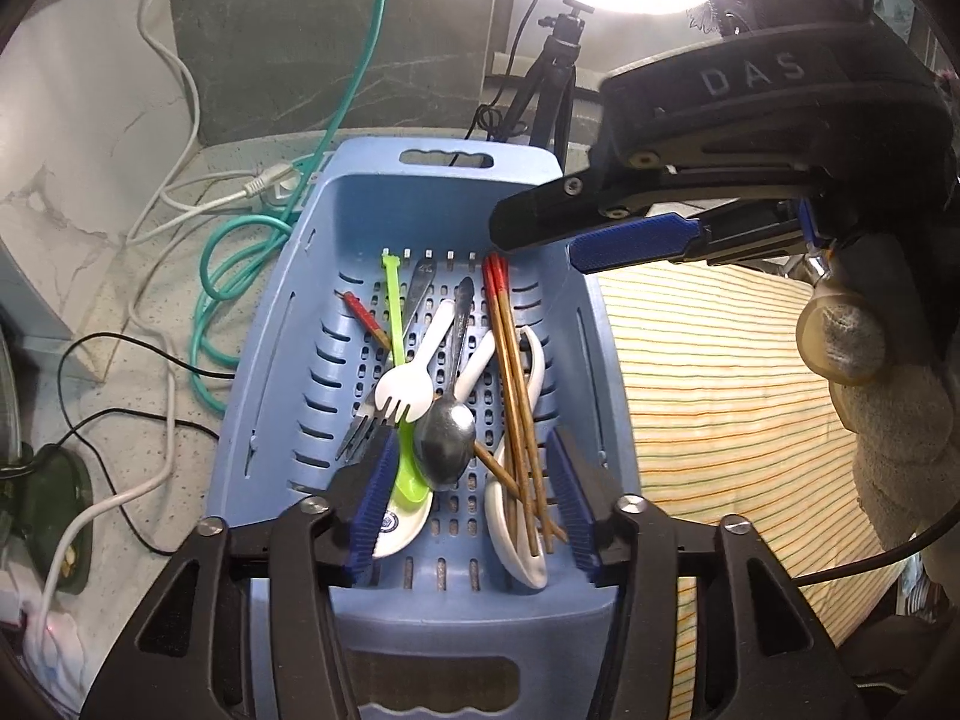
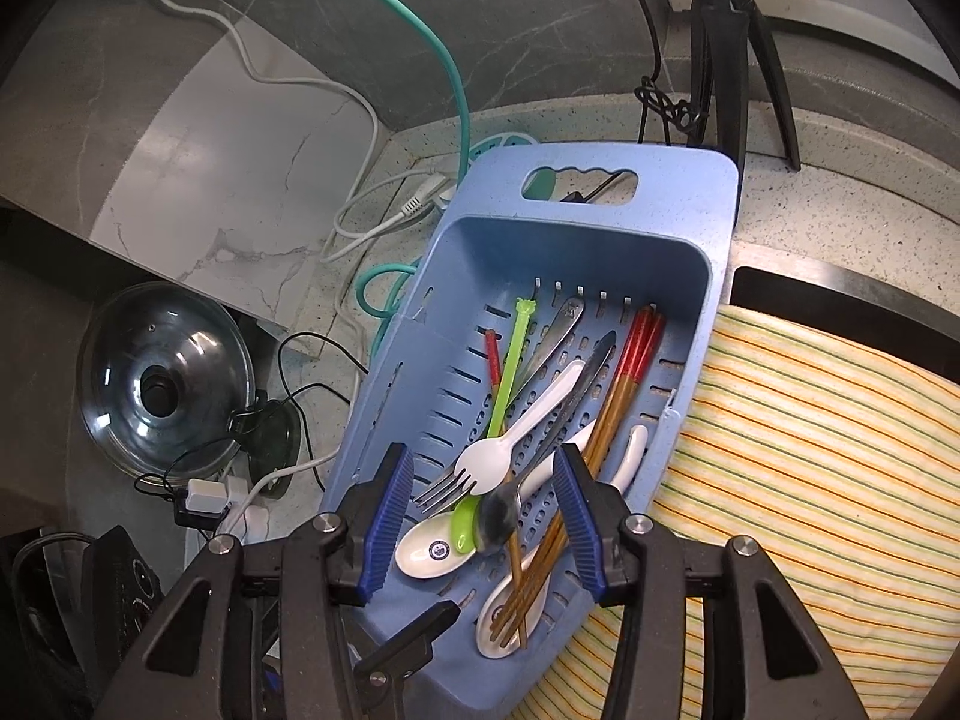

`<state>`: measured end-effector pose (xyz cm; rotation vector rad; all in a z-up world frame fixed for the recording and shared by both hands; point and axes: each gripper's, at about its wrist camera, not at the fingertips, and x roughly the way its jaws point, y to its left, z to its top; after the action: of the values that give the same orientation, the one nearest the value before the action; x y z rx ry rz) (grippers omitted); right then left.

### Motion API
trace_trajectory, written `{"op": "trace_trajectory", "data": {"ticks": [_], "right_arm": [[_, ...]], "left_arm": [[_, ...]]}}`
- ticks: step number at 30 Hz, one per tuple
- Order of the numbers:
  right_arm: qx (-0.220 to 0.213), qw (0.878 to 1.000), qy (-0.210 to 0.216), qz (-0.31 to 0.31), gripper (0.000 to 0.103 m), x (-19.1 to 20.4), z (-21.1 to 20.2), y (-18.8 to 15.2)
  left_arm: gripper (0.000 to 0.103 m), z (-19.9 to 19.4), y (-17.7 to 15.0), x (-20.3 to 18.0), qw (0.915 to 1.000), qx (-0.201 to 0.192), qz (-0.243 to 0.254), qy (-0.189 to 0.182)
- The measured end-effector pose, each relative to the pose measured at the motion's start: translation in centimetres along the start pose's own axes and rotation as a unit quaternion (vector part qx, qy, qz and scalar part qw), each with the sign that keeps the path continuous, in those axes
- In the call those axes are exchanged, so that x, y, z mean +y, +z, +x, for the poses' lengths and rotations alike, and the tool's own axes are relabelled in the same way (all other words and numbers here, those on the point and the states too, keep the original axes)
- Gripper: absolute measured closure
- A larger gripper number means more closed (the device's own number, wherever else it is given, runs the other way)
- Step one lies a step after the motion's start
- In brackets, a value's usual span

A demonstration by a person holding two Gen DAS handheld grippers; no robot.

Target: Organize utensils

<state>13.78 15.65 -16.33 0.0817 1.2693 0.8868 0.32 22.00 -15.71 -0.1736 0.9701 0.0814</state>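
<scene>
Blue slotted basket (image 1: 312, 324) of jumbled utensils (image 1: 447, 396) beneath both claws, left (image 1: 474, 510) and right (image 2: 486, 519), each released, empty.

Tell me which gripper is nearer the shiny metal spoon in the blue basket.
Left. The left gripper hangs open just over the shiny metal spoon in the blue plastic basket. The right gripper sits higher, open, over the basket's far right rim.

A: Access from above? The blue basket (image 1: 336, 312) is open-topped, but its floor is crowded with crossed chopsticks (image 1: 510, 372) and spoons.

B: Left side: cables (image 1: 240, 276) and a glass lid (image 2: 162, 384). Right: striped cloth (image 1: 720, 396) lies bare.
</scene>
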Motion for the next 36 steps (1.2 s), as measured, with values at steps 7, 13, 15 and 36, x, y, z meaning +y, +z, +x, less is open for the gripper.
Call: {"op": "trace_trajectory", "data": {"ticks": [7, 13, 15, 36], "right_arm": [[-0.023, 1.0, 0.001, -0.022, 0.053, 0.3, -2.8, -1.0], [-0.052, 0.998, 0.002, -0.041, 0.038, 0.4, -5.6, -2.2], [-0.059, 0.997, -0.003, -0.051, 0.035, 0.6, -6.4, -2.6], [-0.148, 0.978, -0.051, -0.138, 0.027, 0.3, -14.4, -9.9]], "left_arm": [[0.044, -1.6, 0.1, -1.2, 0.9999, -0.011, 0.002, 0.01], [0.042, -3.1, -0.1, -2.2, 0.9996, -0.019, -0.003, 0.022], [0.04, -3.8, -0.2, -2.4, 0.9993, -0.023, -0.008, 0.027], [0.037, -11.0, -3.1, -5.9, 0.9908, -0.082, -0.074, 0.078]]}}
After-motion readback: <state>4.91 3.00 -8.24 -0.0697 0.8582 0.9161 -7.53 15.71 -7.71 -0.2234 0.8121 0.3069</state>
